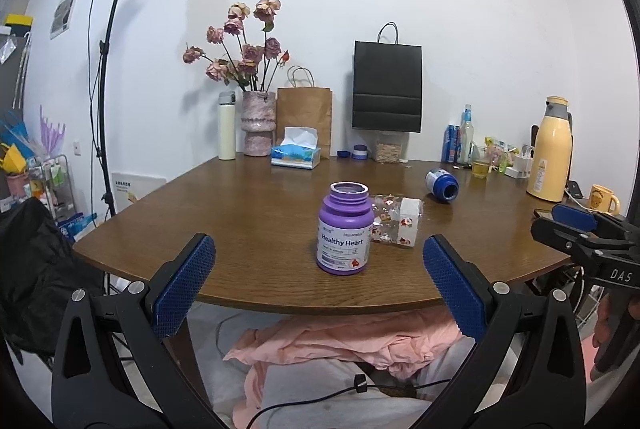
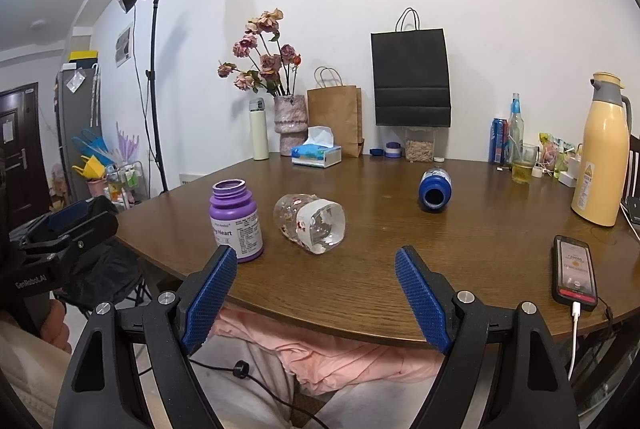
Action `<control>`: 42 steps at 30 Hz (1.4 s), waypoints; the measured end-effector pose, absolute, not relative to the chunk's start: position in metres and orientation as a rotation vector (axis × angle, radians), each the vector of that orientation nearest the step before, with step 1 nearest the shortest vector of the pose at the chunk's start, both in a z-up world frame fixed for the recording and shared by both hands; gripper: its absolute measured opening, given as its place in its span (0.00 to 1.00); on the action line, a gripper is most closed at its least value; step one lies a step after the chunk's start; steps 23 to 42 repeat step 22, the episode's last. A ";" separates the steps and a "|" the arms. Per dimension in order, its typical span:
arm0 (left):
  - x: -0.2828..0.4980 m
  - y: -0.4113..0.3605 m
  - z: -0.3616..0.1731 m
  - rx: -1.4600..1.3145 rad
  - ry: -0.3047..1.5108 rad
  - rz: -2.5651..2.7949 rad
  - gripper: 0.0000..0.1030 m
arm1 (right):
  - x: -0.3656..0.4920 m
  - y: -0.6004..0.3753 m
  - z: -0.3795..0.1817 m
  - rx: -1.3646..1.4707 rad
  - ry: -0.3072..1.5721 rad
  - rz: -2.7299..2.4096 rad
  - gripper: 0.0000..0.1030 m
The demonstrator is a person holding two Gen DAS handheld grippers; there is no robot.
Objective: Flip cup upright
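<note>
A clear patterned glass cup [image 2: 310, 225] lies on its side on the brown table [image 2: 400, 269], mouth toward me; in the left wrist view it [image 1: 396, 221] lies just behind a purple bottle. A blue bottle [image 2: 435, 189] also lies on its side further back, also in the left wrist view [image 1: 442, 185]. The purple "Healthy Heart" bottle [image 1: 345, 229] stands upright without a lid, also in the right wrist view [image 2: 236, 219]. My left gripper [image 1: 320, 277] is open and empty before the table edge. My right gripper [image 2: 316, 289] is open and empty, short of the cup.
At the table's back stand a white flask [image 1: 227, 127], a vase of dried roses [image 1: 259, 127], a tissue box [image 1: 296, 153], paper bags [image 1: 386, 89], bottles and a yellow thermos jug [image 2: 602, 153]. A phone [image 2: 575, 271] charges at the right edge. A light stand [image 1: 106, 69] is left.
</note>
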State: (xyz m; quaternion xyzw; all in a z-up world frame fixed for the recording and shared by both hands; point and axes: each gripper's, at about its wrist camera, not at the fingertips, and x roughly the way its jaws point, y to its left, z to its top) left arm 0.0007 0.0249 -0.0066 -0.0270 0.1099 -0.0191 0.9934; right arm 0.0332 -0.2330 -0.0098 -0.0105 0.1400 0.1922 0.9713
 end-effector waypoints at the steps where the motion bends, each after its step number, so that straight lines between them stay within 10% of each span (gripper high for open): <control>1: 0.001 0.024 -0.007 -0.052 0.219 -0.038 1.00 | 0.034 -0.233 -0.010 -0.021 0.282 0.388 0.83; 42: 0.000 0.019 -0.006 -0.024 0.213 -0.033 1.00 | 0.036 -0.234 -0.010 -0.021 0.291 0.386 0.83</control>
